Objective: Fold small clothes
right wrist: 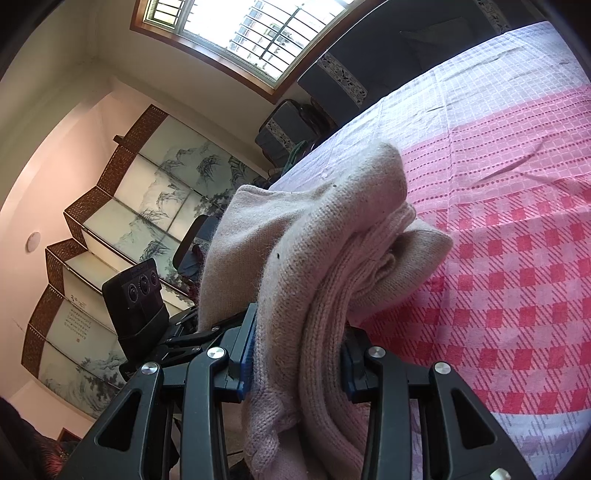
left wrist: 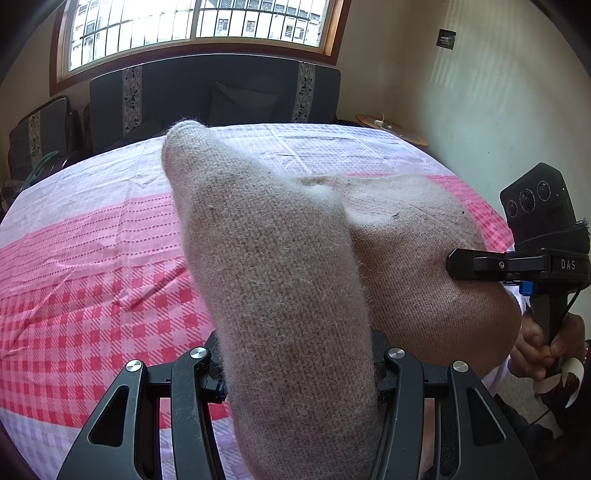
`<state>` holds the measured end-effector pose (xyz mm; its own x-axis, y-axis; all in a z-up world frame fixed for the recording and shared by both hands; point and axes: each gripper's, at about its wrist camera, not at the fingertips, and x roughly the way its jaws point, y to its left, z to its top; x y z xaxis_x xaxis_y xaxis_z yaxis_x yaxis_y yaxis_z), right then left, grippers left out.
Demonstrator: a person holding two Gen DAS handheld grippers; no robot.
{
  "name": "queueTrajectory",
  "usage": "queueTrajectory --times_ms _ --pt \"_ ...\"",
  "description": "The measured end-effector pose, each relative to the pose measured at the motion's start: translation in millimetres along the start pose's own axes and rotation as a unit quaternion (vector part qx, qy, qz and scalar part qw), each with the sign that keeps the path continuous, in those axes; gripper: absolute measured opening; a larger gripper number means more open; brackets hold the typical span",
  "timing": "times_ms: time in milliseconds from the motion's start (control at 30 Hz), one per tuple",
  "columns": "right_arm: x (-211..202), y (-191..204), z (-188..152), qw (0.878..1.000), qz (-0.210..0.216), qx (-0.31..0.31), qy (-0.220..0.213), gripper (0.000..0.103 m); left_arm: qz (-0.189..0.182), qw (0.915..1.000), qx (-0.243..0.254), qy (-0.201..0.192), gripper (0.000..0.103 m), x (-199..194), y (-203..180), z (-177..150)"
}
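A beige knitted garment [left wrist: 273, 258] is held up above the table in pink and white checked cloth [left wrist: 92, 280]. My left gripper [left wrist: 295, 373] is shut on one part of it; the knit rises between the jaws and hides the fingertips. My right gripper [right wrist: 295, 354] is shut on a bunched, ribbed part of the same garment [right wrist: 332, 258], which drapes over the jaws onto the cloth [right wrist: 517, 221]. The right gripper also shows at the right edge of the left wrist view [left wrist: 454, 264], pressed into the knit. The left gripper's body shows at the left of the right wrist view [right wrist: 140, 295].
A dark sofa [left wrist: 221, 92] stands behind the table under a barred window [left wrist: 195, 22]. A round wooden side table [left wrist: 391, 127] is at the back right. A painted folding screen [right wrist: 122, 206] stands along the wall. A hand [left wrist: 546, 343] holds the right gripper's handle.
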<state>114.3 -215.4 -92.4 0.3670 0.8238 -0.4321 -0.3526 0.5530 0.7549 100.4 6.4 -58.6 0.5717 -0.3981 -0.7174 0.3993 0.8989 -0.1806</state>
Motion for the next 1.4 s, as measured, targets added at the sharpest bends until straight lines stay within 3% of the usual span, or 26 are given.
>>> queueTrajectory --times_ms 433,600,733,1000,1233,1333,1400 --pt "-2.0 -4.7 -10.1 1.000 -0.016 0.006 0.004 0.035 0.004 0.9997 -0.017 0.015 0.053 21.0 5.7 -11.9" --pt "-1.3 2.6 -16.0 0.998 -0.061 -0.033 0.008 0.035 0.014 0.9997 -0.020 0.006 0.055 24.7 2.8 -21.9" --pt "5.6 8.6 -27.2 0.989 -0.125 -0.081 0.019 0.034 0.030 0.9993 -0.019 -0.010 0.059 25.5 -0.2 -34.2" --pt "11.0 18.6 -40.7 0.972 -0.182 -0.147 0.014 0.034 0.074 0.9953 -0.036 -0.051 0.079 16.7 0.6 -53.6" --pt "-5.0 50.5 -54.5 0.956 -0.217 -0.196 -0.035 0.037 0.176 0.9785 -0.011 -0.108 0.085 -13.7 -10.9 -57.9" --pt "-25.4 65.2 -56.2 0.952 -0.211 -0.209 -0.078 0.037 0.198 0.9710 0.000 -0.135 0.086 -31.6 -19.4 -55.4" --pt "-38.7 73.0 -56.0 0.951 -0.205 -0.207 -0.106 0.040 0.212 0.9658 0.004 -0.150 0.093 -43.4 -26.0 -52.7"
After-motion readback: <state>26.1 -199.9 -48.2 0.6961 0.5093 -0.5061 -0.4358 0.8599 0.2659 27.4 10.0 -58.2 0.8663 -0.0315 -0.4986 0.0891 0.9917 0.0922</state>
